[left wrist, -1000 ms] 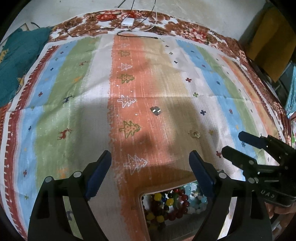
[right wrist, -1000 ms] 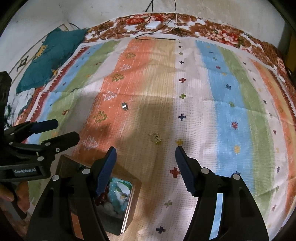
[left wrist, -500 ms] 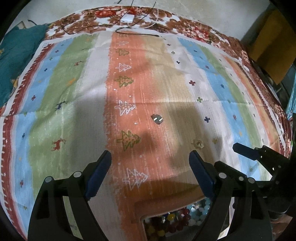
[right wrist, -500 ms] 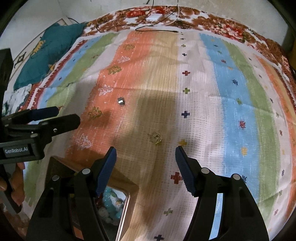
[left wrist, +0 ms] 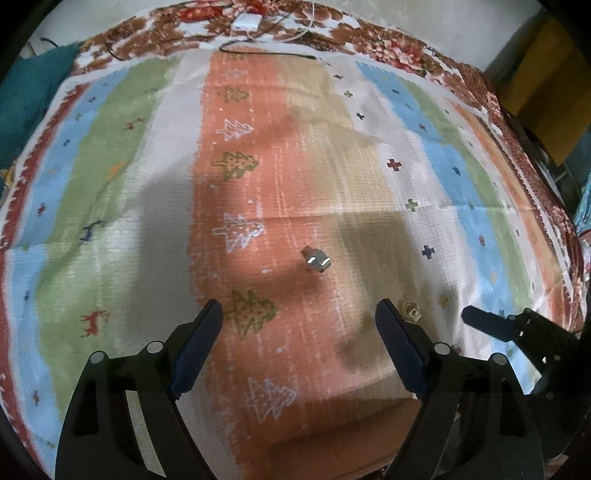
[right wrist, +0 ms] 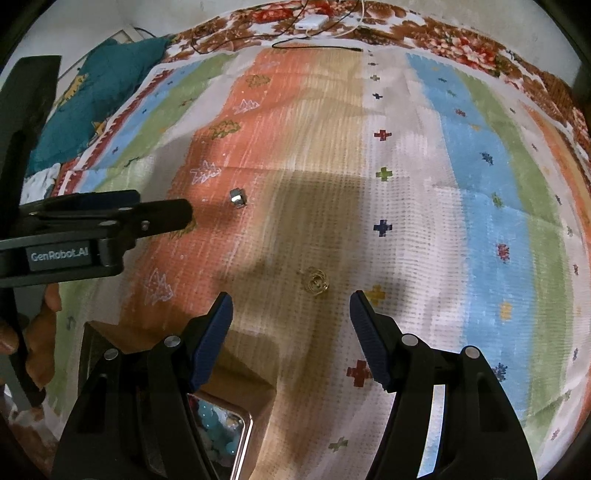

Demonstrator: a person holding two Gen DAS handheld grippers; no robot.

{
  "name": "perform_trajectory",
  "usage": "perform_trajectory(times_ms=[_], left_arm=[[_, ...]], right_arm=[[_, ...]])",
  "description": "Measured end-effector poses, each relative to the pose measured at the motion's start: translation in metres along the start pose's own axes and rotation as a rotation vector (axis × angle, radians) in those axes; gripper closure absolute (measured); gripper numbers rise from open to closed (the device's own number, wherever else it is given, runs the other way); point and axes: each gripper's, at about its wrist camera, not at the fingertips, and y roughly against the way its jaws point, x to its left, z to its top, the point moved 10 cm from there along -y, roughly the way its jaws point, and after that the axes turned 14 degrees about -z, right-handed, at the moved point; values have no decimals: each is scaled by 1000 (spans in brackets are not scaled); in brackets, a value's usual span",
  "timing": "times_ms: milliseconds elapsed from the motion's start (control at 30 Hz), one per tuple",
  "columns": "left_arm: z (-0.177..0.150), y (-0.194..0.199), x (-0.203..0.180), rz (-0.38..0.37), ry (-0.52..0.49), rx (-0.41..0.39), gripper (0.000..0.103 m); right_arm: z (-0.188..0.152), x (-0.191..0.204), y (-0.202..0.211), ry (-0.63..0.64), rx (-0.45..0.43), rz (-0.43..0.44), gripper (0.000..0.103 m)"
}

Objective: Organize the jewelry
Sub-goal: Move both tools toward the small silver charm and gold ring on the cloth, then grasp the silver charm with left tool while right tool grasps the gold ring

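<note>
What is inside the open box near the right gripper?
Pale blue beads lie inside the box. The right gripper hides most of its inside.

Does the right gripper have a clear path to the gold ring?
Probably yes: the right gripper is open, the gold ring lies just ahead of it on bare cloth, nothing between.

**Two small pieces on the cloth, box at the near edge**

On the cloth [right wrist: 424, 258] the ring [right wrist: 238, 198] lies far and left of the wire ornament [right wrist: 317, 283]. The box [right wrist: 221, 435] with beads stands near and left of both. A charger [right wrist: 309, 23] lies at the far edge, a pillow [right wrist: 99, 96] far left.
</note>
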Motion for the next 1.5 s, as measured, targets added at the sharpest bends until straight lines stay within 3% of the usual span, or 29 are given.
perform_trajectory(times_ms=[133, 233, 367, 467, 700, 1000, 1367, 1500], left_arm=[[4, -12, -2, -1, -21, 13, 22], [4, -21, -2, -1, -35, 36, 36], [6, -31, -2, -5, -52, 51, 37], [6, -38, -1, -19, -55, 71, 42], [10, -43, 1, -26, -72, 98, 49], [20, -62, -10, 20, -178, 165, 59], [17, -74, -4, 50, -162, 199, 83], [17, -75, -7, 45, -156, 194, 84]], right_arm=[[3, 0, -5, 5, 7, -5, 37], [4, 0, -10, 10, 16, -6, 37], [5, -2, -18, 10, 28, -5, 38], [5, -2, -26, 10, 44, -1, 46], [3, 2, -37, 20, 72, 3, 53], [1, 1, -46, 26, 91, -8, 60], [3, -6, -56, 4, 101, -17, 79], [3, -8, -56, 4, 104, -22, 86]])
